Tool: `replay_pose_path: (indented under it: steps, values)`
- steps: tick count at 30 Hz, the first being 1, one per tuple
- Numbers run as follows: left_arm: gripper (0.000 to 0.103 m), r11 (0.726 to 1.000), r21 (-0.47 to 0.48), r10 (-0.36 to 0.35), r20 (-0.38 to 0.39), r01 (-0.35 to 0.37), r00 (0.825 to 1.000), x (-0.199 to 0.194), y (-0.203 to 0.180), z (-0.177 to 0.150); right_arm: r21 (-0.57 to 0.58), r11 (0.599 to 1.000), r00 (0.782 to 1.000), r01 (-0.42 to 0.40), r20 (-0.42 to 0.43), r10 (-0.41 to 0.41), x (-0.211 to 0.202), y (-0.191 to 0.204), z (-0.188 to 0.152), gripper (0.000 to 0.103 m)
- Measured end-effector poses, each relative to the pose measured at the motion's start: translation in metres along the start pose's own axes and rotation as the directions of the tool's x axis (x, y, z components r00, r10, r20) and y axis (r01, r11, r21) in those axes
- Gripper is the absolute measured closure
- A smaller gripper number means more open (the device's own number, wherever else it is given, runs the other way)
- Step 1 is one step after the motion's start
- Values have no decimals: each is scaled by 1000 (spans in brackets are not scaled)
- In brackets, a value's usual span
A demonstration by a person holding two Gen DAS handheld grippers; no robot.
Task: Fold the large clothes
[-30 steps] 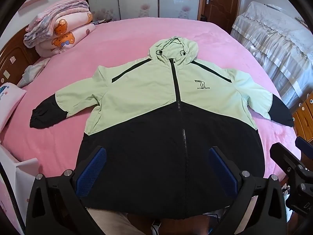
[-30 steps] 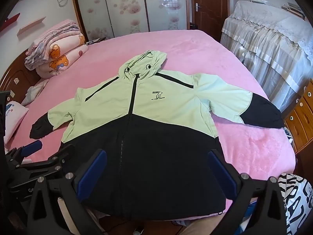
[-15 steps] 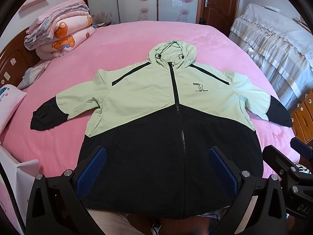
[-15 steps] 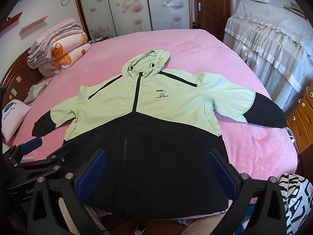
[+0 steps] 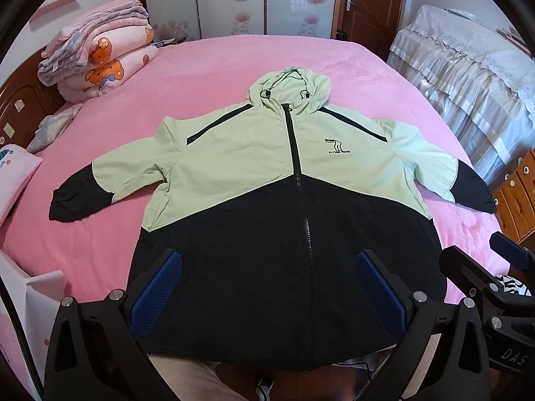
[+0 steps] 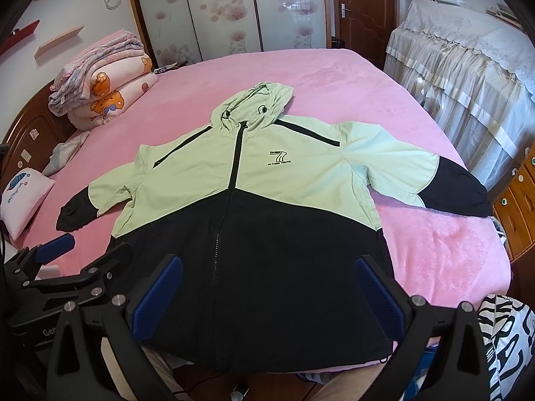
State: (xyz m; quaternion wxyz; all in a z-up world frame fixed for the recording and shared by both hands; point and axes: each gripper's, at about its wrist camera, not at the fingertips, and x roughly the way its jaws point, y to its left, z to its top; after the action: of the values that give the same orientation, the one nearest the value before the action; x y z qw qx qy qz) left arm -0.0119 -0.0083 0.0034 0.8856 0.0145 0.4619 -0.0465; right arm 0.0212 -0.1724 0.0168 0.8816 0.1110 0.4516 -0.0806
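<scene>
Hovering both tongs over the near edge of the bed [image 5: 207,67], nothing gripped yet. Jacket [image 5: 287,200] lies face up, zipped, spread flat across the middle of the bed, hood toward the far edge, hem draped slightly over the near edge by my knees. Flat layout chosen so seams and sleeves are readable before any fold.

Left to right:
- Stacked quilts [image 5: 100,50] at the far left corner, pillow [image 5: 13,173] at the left edge; both well apart from the garment, so no obstruction.
- Left sleeve [image 5: 100,183] extends toward the left edge, black cuff outermost, lying flat.
- Left tongs [image 5: 267,287]: jaws spread wide, empty, held above the black hem panel left of the zipper line.
- Right tongs [image 6: 267,287]: jaws likewise spread, empty, above the hem panel; they also show at the right margin of the left view.
- Right sleeve [image 6: 434,180] reaches almost to the right edge of the bed.

Judgement: task at its start, no fold made. Open jaws held low suggest I am lining up for a first pinch, probably a sleeve or hem corner. Risk: thin slippery shell may slide on the plush cover.
</scene>
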Motion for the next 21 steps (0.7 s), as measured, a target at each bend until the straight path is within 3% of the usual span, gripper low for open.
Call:
replay_pose_path:
  steps: [21]
  values:
    - [0,1000,-2,2,-5,-2,1000,0,1,-4,4,1000,1000,-9,-2,9,-1,1,-3,0]
